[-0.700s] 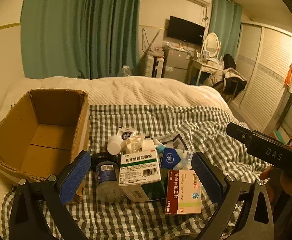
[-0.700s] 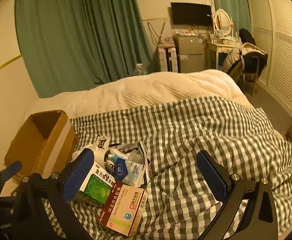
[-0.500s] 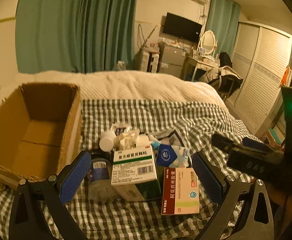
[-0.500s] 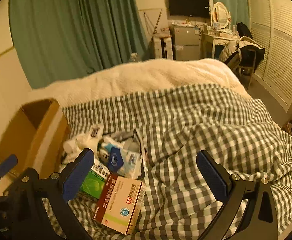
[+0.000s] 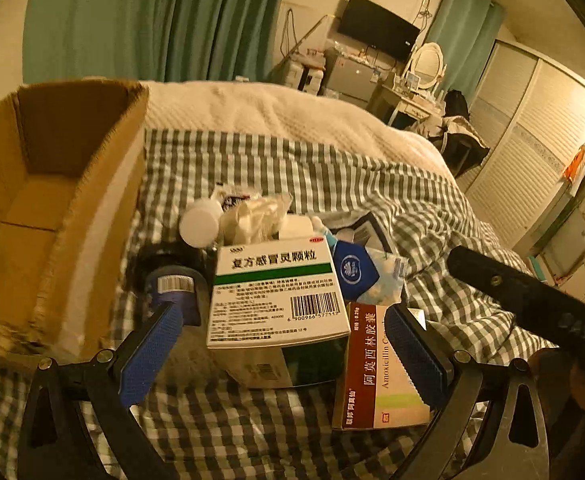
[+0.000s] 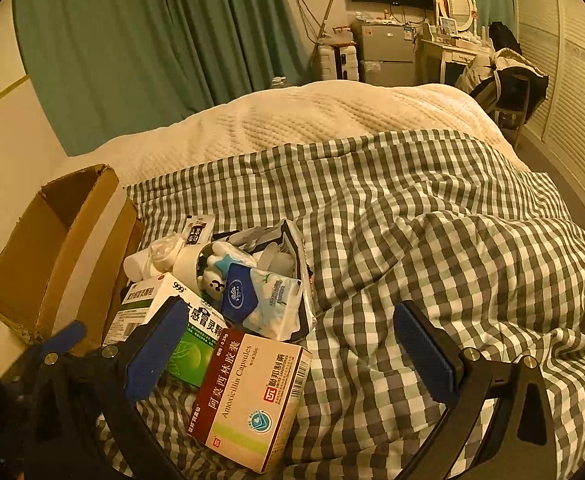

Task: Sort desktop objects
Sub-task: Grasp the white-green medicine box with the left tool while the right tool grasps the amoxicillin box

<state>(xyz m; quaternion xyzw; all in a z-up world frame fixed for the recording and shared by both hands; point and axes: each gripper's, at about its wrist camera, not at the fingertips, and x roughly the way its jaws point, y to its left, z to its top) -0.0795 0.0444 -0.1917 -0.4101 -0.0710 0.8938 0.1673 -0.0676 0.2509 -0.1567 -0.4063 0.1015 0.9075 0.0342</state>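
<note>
Both claws, left and right, released, empty; brown open cardboard box borders clutter; checked bedspread rightward unobstructed.

Our count of what lies on the checked cover

We count one open cardboard box, two medicine cartons, the green-and-white one and the maroon amoxicillin one, one dark jar, one white bottle, one blue tissue pack and one small sachet; the rest of the heap we cannot tell apart.
</note>
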